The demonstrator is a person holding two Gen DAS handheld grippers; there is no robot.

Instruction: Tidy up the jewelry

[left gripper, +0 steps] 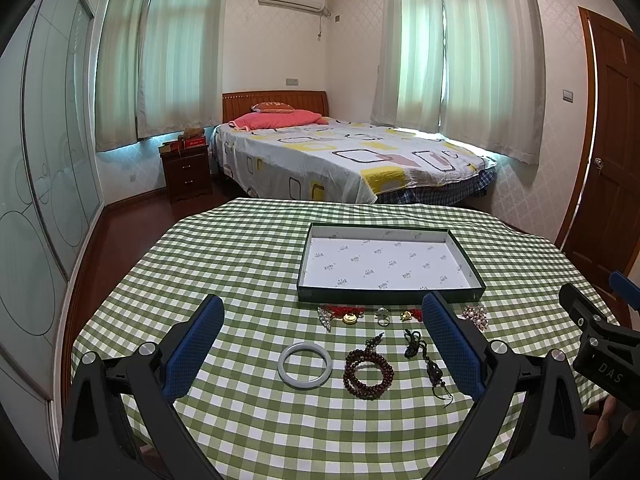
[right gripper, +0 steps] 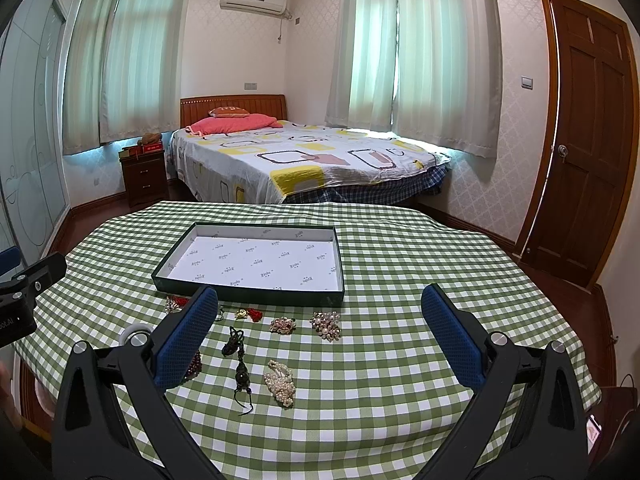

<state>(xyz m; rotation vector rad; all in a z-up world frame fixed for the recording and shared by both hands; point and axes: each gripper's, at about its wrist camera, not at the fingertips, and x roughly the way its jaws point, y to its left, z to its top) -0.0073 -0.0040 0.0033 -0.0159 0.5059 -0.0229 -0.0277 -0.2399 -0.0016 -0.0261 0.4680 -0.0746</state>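
An empty dark green box (left gripper: 390,293) with a white printed lining sits on the green checked table; it also shows in the right wrist view (right gripper: 248,294). In front of it lie a pale jade bangle (left gripper: 305,365), a dark red bead bracelet (left gripper: 368,373), a black cord pendant (left gripper: 428,362), gold and red charms (left gripper: 350,315), a ring (left gripper: 383,315) and a pearl brooch (left gripper: 475,316). The right wrist view adds a pearl strand (right gripper: 280,382) and two brooches (right gripper: 283,325) (right gripper: 326,325). My left gripper (left gripper: 323,340) is open above the bangle and beads. My right gripper (right gripper: 320,332) is open, empty.
The table's checked cloth (right gripper: 400,360) is bare right of the jewelry. Beyond the table are a bed (left gripper: 344,156), a nightstand (left gripper: 186,172), curtained windows and a wooden door (right gripper: 588,140) on the right. A glass wardrobe (left gripper: 40,200) lines the left wall.
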